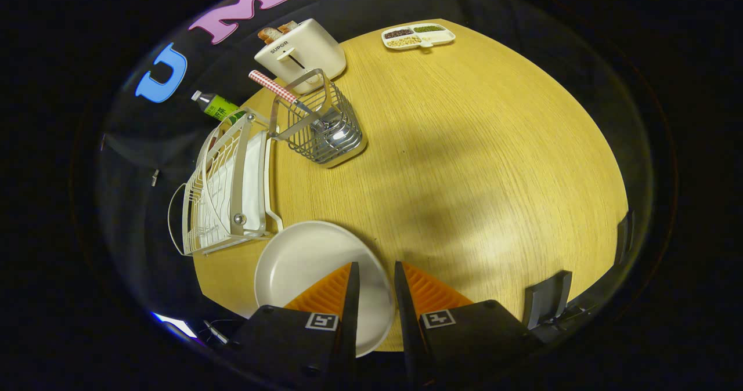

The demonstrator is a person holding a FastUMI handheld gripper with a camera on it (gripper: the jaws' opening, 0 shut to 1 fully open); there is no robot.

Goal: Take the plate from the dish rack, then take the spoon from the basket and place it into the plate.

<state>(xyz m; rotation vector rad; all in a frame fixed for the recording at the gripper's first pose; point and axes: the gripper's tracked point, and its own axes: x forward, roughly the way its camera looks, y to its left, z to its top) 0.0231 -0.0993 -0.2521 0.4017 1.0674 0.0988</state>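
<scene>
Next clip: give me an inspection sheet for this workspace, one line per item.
Surface: wooden table, bare in the middle, shadows across it.
Job's things: plate lies flat on the table beside the dish rack, partly under the fingers; spoon stands in the wire basket, its checked handle sticking out.
Clutter: toaster with bread in it behind the basket; bottle beyond the rack; divided tray with grains at the table's far side.
Gripper: gripper over the plate's edge, fingers slightly apart, nothing between them.
Cables: nothing seen.
Surroundings: dark booth wall.
</scene>
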